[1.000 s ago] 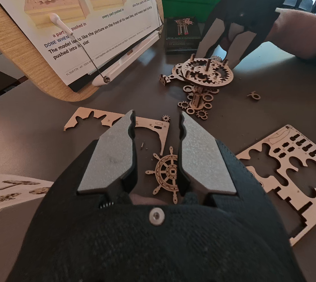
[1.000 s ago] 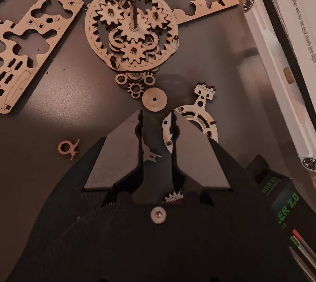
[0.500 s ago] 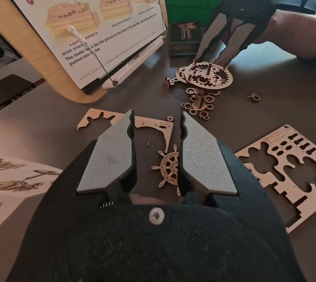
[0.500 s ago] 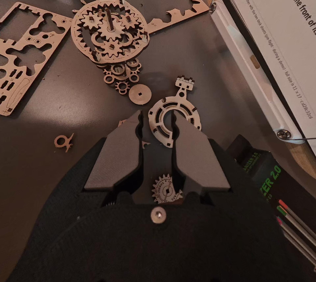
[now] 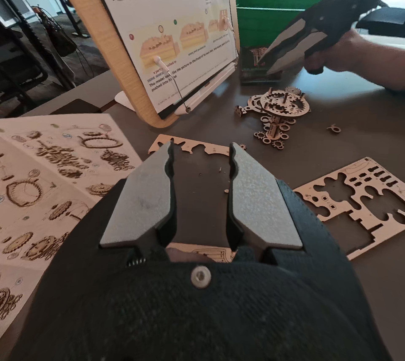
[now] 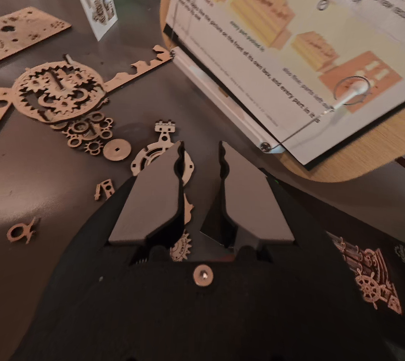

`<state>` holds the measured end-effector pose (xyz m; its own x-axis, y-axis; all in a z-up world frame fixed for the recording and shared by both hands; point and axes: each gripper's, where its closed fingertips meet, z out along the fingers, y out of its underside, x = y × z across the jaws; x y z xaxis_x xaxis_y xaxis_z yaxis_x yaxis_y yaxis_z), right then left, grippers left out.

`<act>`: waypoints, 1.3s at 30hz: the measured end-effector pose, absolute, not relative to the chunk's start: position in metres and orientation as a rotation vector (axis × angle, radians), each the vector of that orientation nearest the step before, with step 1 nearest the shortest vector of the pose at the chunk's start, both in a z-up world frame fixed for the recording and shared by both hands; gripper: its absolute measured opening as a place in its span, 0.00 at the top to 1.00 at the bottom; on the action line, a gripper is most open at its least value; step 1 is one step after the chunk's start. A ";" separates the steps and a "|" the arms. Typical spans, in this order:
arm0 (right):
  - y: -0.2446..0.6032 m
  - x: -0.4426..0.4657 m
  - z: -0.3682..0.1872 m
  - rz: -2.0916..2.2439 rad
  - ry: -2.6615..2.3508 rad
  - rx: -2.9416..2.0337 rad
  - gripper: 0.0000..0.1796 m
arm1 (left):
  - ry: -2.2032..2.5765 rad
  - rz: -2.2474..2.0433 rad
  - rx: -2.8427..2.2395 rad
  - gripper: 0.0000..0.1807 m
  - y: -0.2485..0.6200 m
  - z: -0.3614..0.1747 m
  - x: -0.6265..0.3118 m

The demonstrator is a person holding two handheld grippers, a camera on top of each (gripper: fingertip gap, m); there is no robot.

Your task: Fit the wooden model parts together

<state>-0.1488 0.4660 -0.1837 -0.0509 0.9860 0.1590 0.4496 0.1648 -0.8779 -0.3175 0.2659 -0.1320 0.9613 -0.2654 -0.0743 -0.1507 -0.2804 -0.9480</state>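
Apparently in an office, both spread, empty tongs point(image 5: 200, 153) point(image 6: 200, 149) hover over the dark table point(image 5: 328, 98) strewn with wooden parts point(image 5: 282, 105).

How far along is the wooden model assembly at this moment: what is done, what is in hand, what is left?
Done: the geared ring assembly stands together on the table. In hand: nothing; the left gripper and right gripper are both open. Left: the loose disc, curved frame piece and small clip lie unfitted.
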 end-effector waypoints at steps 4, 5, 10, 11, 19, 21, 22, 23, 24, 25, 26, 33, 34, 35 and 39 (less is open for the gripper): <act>0.488 -0.143 -0.178 0.808 -1.517 -1.448 0.84 | 0.219 -0.062 -1.824 0.73 0.232 -0.112 -0.339; 0.491 -0.141 -0.174 0.821 -1.486 -1.455 0.84 | 0.197 -0.037 -1.831 0.73 0.219 -0.109 -0.346; 0.501 -0.136 -0.160 0.924 -1.362 -1.498 0.82 | 0.062 0.170 -1.918 0.73 0.133 -0.108 -0.388; 0.501 -0.135 -0.159 0.930 -1.358 -1.497 0.82 | 0.024 0.211 -1.930 0.73 0.113 -0.106 -0.396; 0.496 -0.135 -0.146 0.904 -1.345 -1.439 0.79 | -0.249 0.277 -2.000 0.73 0.016 -0.115 -0.426; 0.491 -0.135 -0.149 0.915 -1.388 -1.427 0.80 | -0.222 0.240 -2.011 0.72 0.022 -0.122 -0.413; 0.485 -0.135 -0.152 0.940 -1.432 -1.418 0.80 | -0.198 0.230 -2.010 0.73 0.028 -0.126 -0.406; 0.477 -0.135 -0.155 0.971 -1.485 -1.406 0.80 | -0.173 0.218 -2.015 0.73 0.037 -0.130 -0.399; 0.468 -0.135 -0.158 0.999 -1.540 -1.390 0.79 | -0.146 0.196 -2.029 0.73 0.047 -0.135 -0.391; 0.459 -0.134 -0.162 1.017 -1.604 -1.374 0.79 | -0.116 0.171 -2.046 0.73 0.058 -0.141 -0.383; 0.451 -0.133 -0.168 1.014 -1.671 -1.360 0.80 | -0.086 0.152 -2.059 0.73 0.071 -0.145 -0.376; 0.404 -0.111 -0.195 0.955 -2.031 -1.251 0.82 | 0.129 0.039 -2.106 0.73 0.163 -0.166 -0.329; 0.399 -0.108 -0.199 0.957 -2.062 -1.250 0.83 | 0.150 0.025 -2.105 0.73 0.176 -0.167 -0.324; 0.397 -0.106 -0.204 0.942 -2.091 -1.256 0.83 | 0.174 0.012 -2.104 0.73 0.189 -0.170 -0.318; 0.389 -0.097 -0.229 0.825 -2.226 -1.299 0.84 | 0.260 -0.006 -2.120 0.74 0.231 -0.184 -0.302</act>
